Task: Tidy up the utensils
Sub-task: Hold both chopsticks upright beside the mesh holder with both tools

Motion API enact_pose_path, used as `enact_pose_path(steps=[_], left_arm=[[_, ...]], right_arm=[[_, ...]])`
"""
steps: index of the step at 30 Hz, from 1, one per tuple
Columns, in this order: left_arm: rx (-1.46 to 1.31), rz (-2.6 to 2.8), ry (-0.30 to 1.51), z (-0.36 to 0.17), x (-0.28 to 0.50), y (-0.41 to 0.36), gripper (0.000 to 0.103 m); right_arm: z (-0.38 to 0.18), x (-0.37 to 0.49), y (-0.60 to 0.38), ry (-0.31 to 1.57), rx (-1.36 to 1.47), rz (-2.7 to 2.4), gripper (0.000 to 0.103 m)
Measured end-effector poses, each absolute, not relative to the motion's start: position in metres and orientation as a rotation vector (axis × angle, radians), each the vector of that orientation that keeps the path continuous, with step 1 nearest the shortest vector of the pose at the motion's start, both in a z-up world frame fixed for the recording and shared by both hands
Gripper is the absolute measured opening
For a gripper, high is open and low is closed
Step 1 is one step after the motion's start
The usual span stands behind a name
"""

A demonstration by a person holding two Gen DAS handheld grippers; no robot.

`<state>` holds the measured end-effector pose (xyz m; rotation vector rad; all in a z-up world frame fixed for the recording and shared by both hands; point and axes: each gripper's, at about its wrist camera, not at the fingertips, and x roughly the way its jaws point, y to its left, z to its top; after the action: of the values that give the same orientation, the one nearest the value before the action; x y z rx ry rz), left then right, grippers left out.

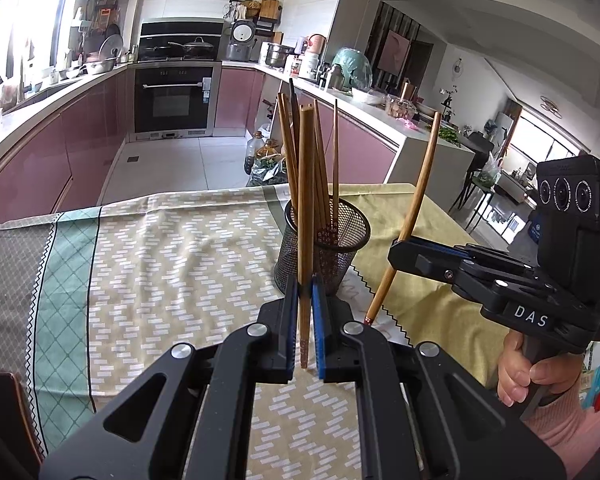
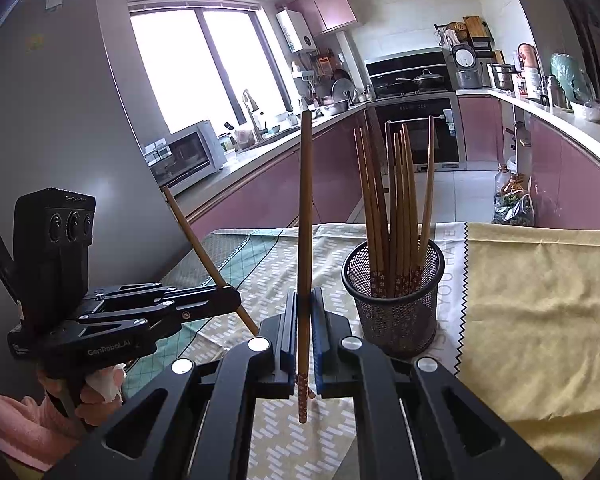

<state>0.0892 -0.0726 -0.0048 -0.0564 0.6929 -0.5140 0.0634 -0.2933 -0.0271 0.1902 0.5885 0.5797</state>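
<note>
A black mesh holder (image 1: 332, 252) (image 2: 394, 308) stands on the patterned tablecloth (image 1: 172, 248) with several wooden chopsticks (image 1: 314, 168) (image 2: 396, 200) upright in it. My left gripper (image 1: 305, 286) (image 2: 231, 298) is shut on one wooden chopstick (image 1: 305, 208) (image 2: 196, 240), held near its decorated lower end, just in front of the holder. My right gripper (image 2: 304, 296) (image 1: 396, 246) is shut on another chopstick (image 2: 305, 220) (image 1: 420, 184), to the right of the holder in the left wrist view. Both held chopsticks are outside the holder.
A yellow cloth (image 2: 540, 300) covers the table's right part. A chair back (image 1: 4, 412) shows at the near left. Beyond the table's far edge lie the kitchen floor, pink cabinets (image 1: 80, 140) and an oven (image 1: 174, 98). Bottles and bags (image 1: 266, 160) sit on the floor.
</note>
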Motion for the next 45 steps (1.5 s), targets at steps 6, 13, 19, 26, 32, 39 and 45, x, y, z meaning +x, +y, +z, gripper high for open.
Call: enact_pose_path(steps=[6, 13, 19, 26, 32, 39, 45], left_arm=[[-0.054, -0.515, 0.690, -0.0036, 0.0901, -0.0729, 0.008], [-0.050, -0.520, 0.683, -0.0011, 0.0912, -0.0741, 0.008], [-0.048, -0.522, 0.681, -0.0006, 0.0919, -0.0747, 0.008], [-0.048, -0.522, 0.680, -0.0002, 0.0919, -0.0747, 0.008], [-0.047, -0.523, 0.679, 0.0001, 0.0923, -0.0750, 0.008], [-0.048, -0.522, 0.676, 0.0013, 0.0932, -0.0749, 0.008], [-0.047, -0.521, 0.671, 0.0032, 0.0952, -0.0744, 0.008]], right_arm=[[-0.0247, 0.0631, -0.2949, 0.582, 0.189, 0.578, 0.006], [-0.0212, 0.0637, -0.2952, 0.575, 0.189, 0.573, 0.006], [-0.0199, 0.0656, -0.2962, 0.569, 0.188, 0.566, 0.006], [-0.0185, 0.0668, -0.2972, 0.563, 0.185, 0.563, 0.006], [-0.0185, 0.0681, -0.2964, 0.560, 0.182, 0.562, 0.006], [-0.0187, 0.0689, -0.2965, 0.561, 0.183, 0.562, 0.006], [-0.0187, 0.0691, -0.2971, 0.560, 0.184, 0.562, 0.006]])
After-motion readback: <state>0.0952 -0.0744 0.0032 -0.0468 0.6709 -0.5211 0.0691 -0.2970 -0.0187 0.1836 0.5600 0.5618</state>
